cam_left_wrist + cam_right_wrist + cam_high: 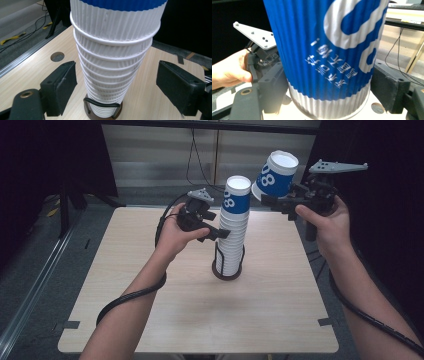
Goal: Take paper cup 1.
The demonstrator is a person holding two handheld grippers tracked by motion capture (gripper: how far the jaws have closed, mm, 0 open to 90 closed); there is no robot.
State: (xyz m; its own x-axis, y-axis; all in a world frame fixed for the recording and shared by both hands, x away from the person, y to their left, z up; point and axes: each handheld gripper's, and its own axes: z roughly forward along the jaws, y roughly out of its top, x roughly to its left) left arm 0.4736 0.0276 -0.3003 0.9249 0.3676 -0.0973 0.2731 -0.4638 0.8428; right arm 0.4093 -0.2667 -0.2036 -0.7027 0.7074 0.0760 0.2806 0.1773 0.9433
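Above table's far right: blue cup (276,174) in right gripper (272,201), jaws clamped on it
Cup axis: tilted, mouth up and rightward
Table (200,320) middle: upright cup stack (234,227)
Left gripper (223,234): jaws apart, straddling stack, not pressing

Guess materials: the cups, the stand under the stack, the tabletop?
Cups: likely paper with a ribbed, matte sleeve, printed blue and white; fine vertical ridges and thin rolled rims show. Same for the lifted cup.
Stand: dark round base, possibly wood or plastic, with black wire loops, probably coated metal.
Tabletop: pale wood-grain, low sheen; looks laminate, could be veneer.
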